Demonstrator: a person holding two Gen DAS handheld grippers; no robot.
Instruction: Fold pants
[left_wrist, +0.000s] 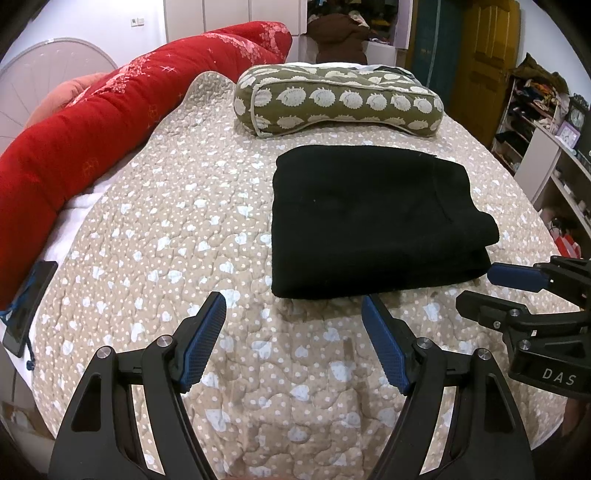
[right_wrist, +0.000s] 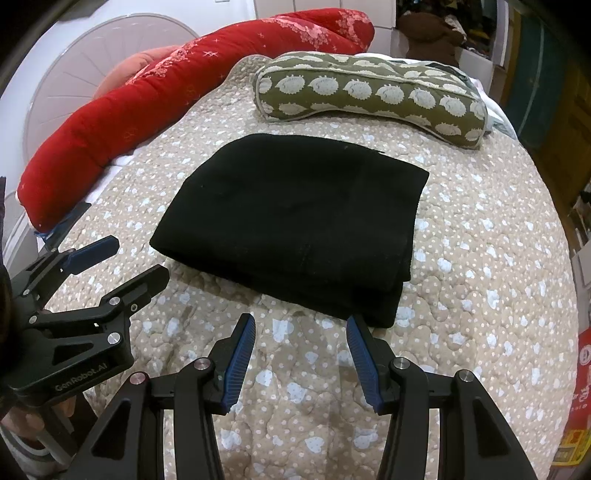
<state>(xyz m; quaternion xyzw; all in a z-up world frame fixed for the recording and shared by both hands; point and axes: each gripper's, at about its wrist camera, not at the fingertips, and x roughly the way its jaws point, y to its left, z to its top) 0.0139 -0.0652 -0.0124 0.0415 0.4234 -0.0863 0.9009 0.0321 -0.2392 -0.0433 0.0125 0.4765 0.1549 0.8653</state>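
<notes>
The left gripper (left_wrist: 293, 325) hangs wide open and empty over the quilt (left_wrist: 166, 229), just short of the black pants (left_wrist: 369, 218), which lie folded in a neat stack mid-bed. The right gripper (right_wrist: 301, 345), half open, holds nothing either. The fold looks done; any last squaring should press edges gently. No containers are in view.

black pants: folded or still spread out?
Folded. The black pants lie as a compact rectangle on the quilt, with stacked layers showing along the near edge. Neither set of jaws touches them.
</notes>
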